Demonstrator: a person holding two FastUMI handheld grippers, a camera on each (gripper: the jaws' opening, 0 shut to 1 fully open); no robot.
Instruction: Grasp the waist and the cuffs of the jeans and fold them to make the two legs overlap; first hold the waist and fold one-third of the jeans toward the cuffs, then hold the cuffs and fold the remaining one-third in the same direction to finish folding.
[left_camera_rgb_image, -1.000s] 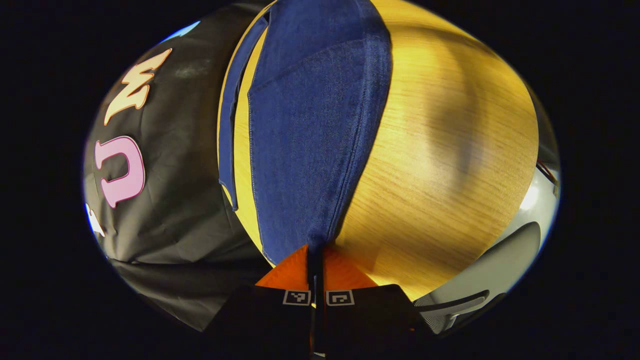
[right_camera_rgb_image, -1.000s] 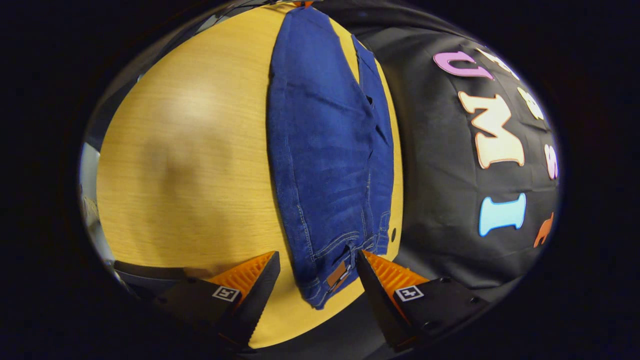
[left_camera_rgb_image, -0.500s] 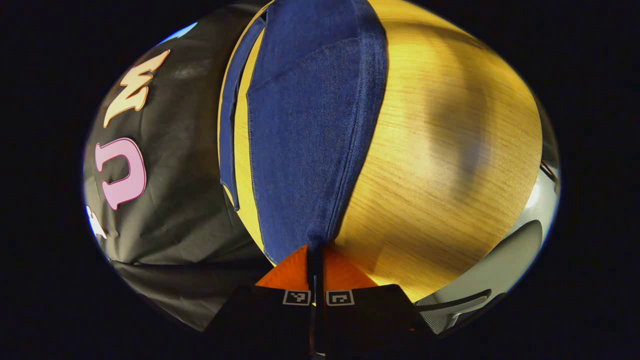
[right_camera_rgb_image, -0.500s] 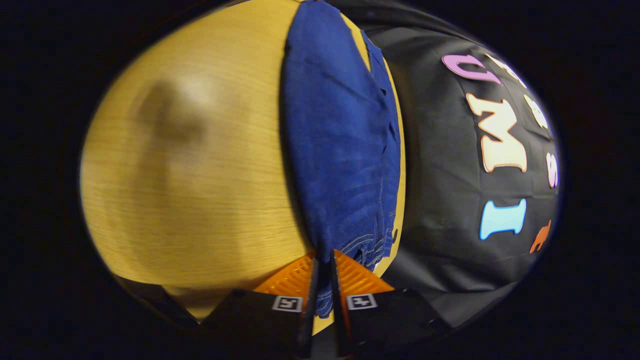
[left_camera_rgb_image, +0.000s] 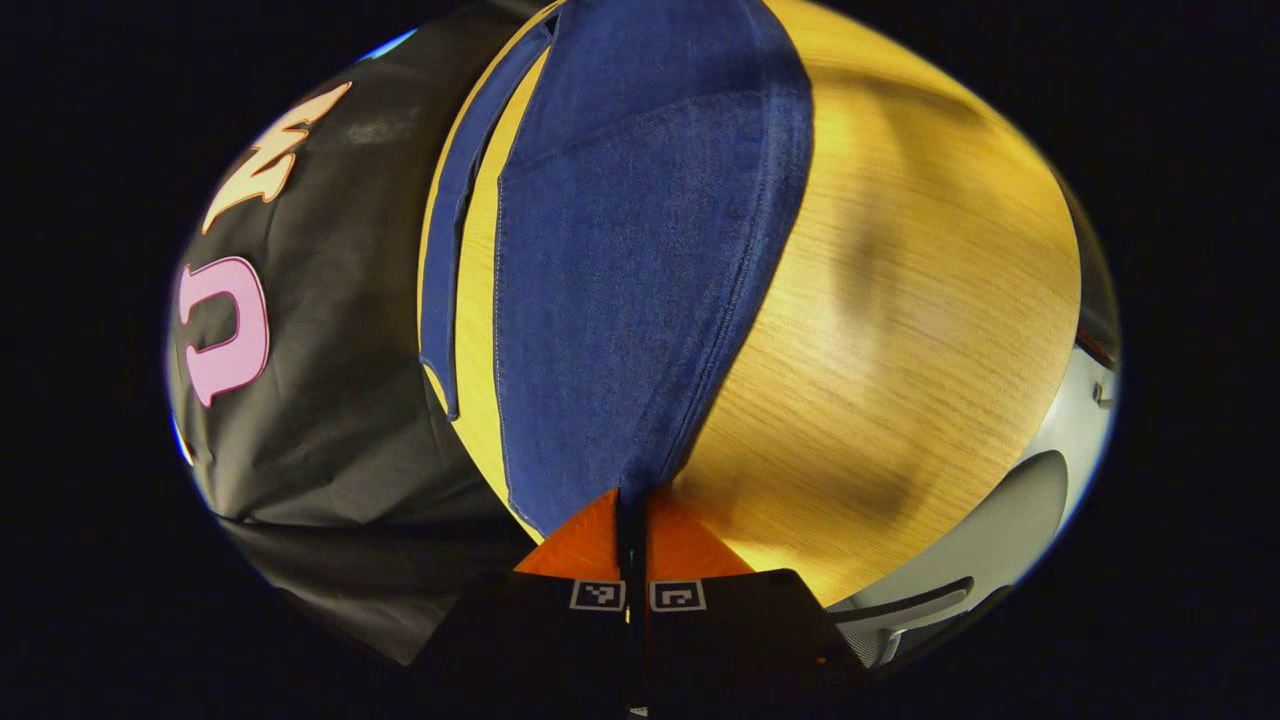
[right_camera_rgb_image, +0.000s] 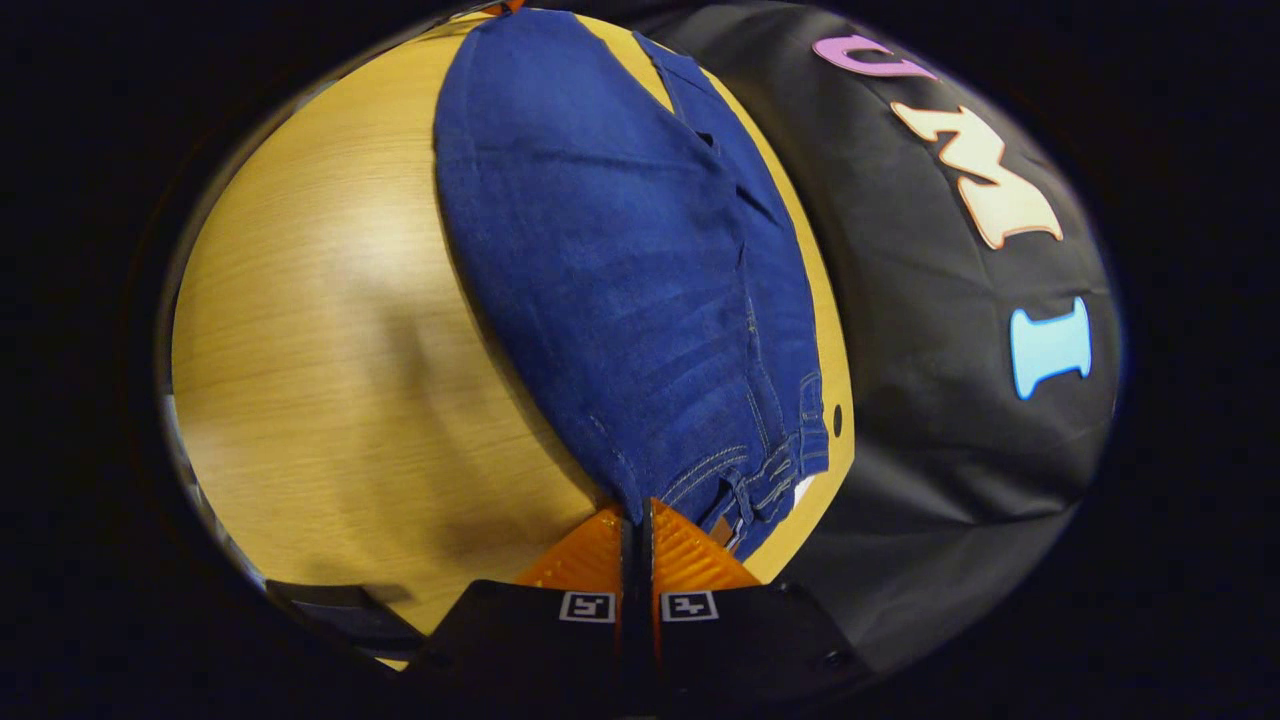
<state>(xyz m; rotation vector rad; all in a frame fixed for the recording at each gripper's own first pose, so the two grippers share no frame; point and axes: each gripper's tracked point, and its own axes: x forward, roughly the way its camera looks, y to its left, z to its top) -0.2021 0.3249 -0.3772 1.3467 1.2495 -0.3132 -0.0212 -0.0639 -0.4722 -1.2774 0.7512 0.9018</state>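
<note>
Jeans (right_camera_rgb_image: 620, 270) stretched lengthwise on the wooden table (right_camera_rgb_image: 320, 400), long axis running straight away from both sets of jaws, one leg folded over the other with a strip of the under leg (left_camera_rgb_image: 450, 240) peeking out toward the booth wall. Left gripper (left_camera_rgb_image: 632, 500) clamped on the cuff end, right gripper (right_camera_rgb_image: 636, 515) clamped on the waist edge beside the belt loops. Waist end likely next to lift and travel toward the cuffs. Bare tabletop alongside; black cloth wall close by the far edge, nothing blocking.

No readable text or labels
</note>
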